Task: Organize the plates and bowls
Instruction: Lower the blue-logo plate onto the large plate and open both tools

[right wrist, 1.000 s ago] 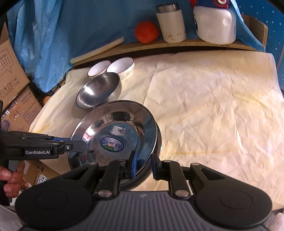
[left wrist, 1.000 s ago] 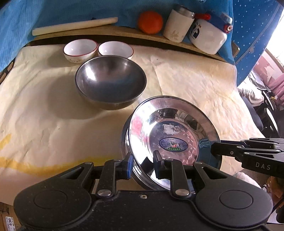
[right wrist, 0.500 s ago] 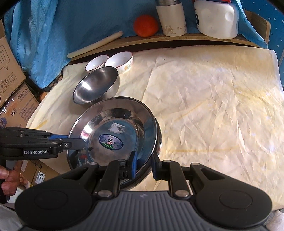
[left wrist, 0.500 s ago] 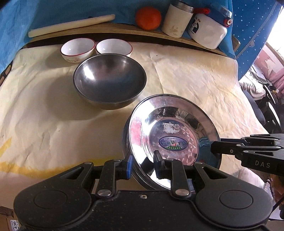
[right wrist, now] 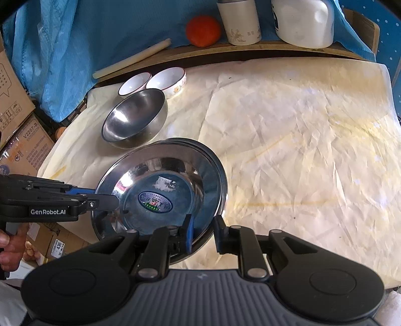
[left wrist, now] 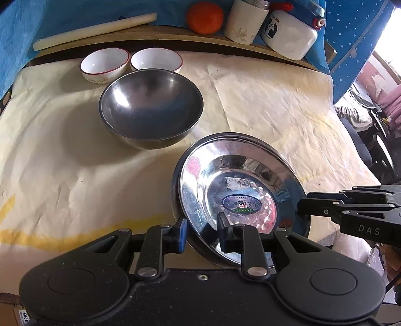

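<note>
A stack of shiny steel plates (left wrist: 240,180) with a blue sticker is held above the near part of the table, also in the right wrist view (right wrist: 163,185). My left gripper (left wrist: 201,229) is shut on the stack's left rim; it shows in the right wrist view (right wrist: 105,200). My right gripper (right wrist: 203,232) is shut on the stack's right rim; it shows in the left wrist view (left wrist: 304,204). A large steel bowl (left wrist: 150,107) stands behind, with two small white bowls (left wrist: 105,62) (left wrist: 156,60) beyond it.
A cream paper sheet (right wrist: 300,140) covers the table. On the back ledge are a white rolling pin (left wrist: 95,31), an orange (left wrist: 204,17), a white canister (left wrist: 246,21) and a white jug (left wrist: 290,37). Cardboard boxes (right wrist: 22,140) stand left of the table.
Both grippers have carried the plate stack forward over the table toward the steel bowl. The grips have not changed.
</note>
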`<state>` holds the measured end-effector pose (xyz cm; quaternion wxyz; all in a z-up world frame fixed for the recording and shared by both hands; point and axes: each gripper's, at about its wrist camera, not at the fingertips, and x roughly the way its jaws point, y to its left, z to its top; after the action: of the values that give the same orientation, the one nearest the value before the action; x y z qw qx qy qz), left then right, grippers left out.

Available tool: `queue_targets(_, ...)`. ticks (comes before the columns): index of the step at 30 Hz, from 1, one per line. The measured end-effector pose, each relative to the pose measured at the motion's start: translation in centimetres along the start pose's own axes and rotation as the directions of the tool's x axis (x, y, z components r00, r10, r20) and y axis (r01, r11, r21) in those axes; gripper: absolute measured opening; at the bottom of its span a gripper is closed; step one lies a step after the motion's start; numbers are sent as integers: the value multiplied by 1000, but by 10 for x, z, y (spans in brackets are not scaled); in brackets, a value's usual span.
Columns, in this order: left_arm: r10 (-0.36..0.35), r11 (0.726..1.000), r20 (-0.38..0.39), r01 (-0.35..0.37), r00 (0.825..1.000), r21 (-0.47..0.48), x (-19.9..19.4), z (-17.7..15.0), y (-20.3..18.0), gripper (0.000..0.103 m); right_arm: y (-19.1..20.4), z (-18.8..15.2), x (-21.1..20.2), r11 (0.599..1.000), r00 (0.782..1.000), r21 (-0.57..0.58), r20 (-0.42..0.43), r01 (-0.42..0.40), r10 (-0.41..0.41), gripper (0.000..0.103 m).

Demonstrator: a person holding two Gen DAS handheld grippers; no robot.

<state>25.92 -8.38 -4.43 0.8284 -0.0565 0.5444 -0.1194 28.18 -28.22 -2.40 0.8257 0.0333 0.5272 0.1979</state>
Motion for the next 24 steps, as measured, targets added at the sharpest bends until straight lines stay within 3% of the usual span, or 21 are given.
queue_targets(11, 2, 1000, -4, -2, 1000, -2, -3, -4, 3, 24, 4, -1, -1, 1000, 1000, -3, 9, -21, 21, 19)
queue_targets(18, -3, 1000, 10, 3, 1000, 5, -8, -5, 5, 28, 6, 0, -5, 1000, 999, -2, 38, -11, 11, 31)
queue_targets(24, 1, 1000, 56, -1, 998, -7, -20, -4, 12, 48, 11, 6, -7, 1000, 998, -17, 60, -11, 12, 47)
